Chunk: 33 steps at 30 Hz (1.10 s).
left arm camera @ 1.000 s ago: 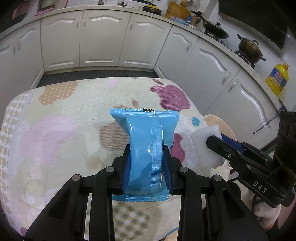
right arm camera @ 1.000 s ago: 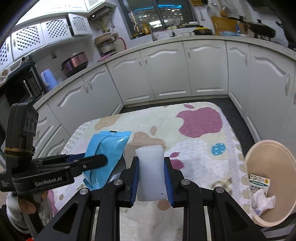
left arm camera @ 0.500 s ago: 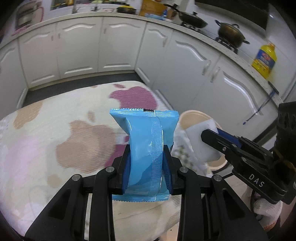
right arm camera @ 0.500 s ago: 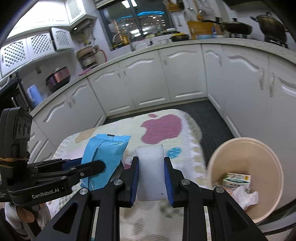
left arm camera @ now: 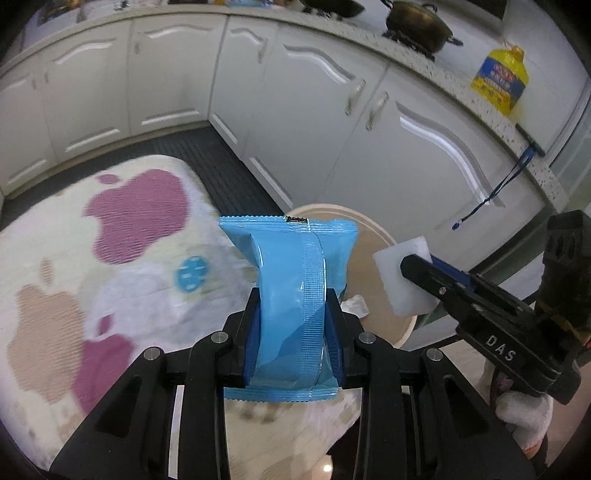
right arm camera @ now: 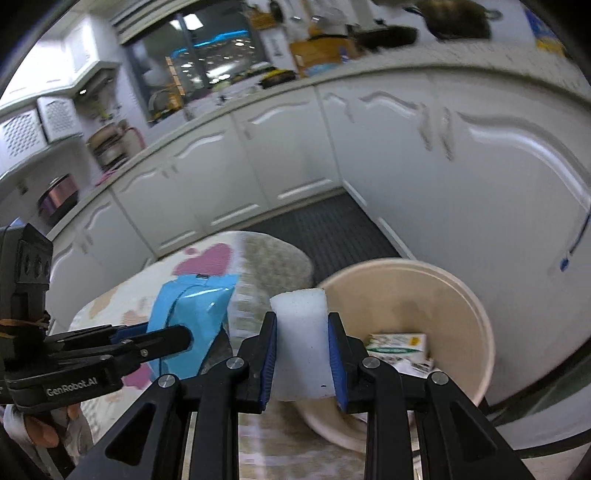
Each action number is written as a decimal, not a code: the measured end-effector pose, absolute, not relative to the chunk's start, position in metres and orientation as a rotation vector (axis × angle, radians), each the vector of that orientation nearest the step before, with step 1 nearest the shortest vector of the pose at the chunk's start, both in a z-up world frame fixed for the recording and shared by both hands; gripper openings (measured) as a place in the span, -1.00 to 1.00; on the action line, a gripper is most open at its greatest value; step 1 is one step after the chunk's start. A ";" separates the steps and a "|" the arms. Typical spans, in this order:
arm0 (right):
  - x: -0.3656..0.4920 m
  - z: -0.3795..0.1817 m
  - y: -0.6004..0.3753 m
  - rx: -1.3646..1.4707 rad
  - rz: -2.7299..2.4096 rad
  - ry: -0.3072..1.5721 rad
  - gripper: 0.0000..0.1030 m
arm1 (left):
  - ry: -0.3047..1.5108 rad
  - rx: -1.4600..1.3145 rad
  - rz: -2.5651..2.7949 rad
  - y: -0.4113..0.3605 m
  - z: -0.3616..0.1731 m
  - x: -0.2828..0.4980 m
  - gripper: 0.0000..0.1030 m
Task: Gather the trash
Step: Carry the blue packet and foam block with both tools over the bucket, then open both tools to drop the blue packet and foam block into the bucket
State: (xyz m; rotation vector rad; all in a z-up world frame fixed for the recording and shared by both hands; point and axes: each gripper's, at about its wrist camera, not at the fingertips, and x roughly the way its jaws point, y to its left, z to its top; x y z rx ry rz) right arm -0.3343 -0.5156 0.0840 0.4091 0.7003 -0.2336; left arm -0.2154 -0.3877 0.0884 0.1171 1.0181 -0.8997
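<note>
My left gripper [left arm camera: 293,332] is shut on a blue plastic snack wrapper [left arm camera: 291,277], held upright over the table's right edge. The same blue wrapper [right arm camera: 192,317] shows at the left of the right wrist view, clamped in the left gripper [right arm camera: 184,338]. My right gripper [right arm camera: 302,350] is shut on a white foam block [right arm camera: 301,343], just left of the beige trash bin [right arm camera: 469,306]. In the left wrist view the foam block [left arm camera: 400,280] hangs at the bin's [left arm camera: 373,266] right rim, with the right gripper [left arm camera: 413,267] on it. Inside the bin lie a small green-and-white carton [right arm camera: 399,345] and crumpled paper [left arm camera: 354,306].
The table wears a pale cloth with purple and tan apple shapes [left arm camera: 140,206]. White kitchen cabinets [left arm camera: 369,122] curve around behind, with a dark floor mat [right arm camera: 332,229] between them and the table. A yellow oil bottle [left arm camera: 498,81] and a pot [left arm camera: 417,22] stand on the counter.
Both grippers have swung right across the table toward the bin, each keeping its load. The bin now fills much more of both views and the table has slid left.
</note>
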 end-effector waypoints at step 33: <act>-0.345 0.020 -0.561 0.531 -0.327 0.777 -0.09 | 1.020 0.196 -0.842 -0.461 0.042 -0.207 0.14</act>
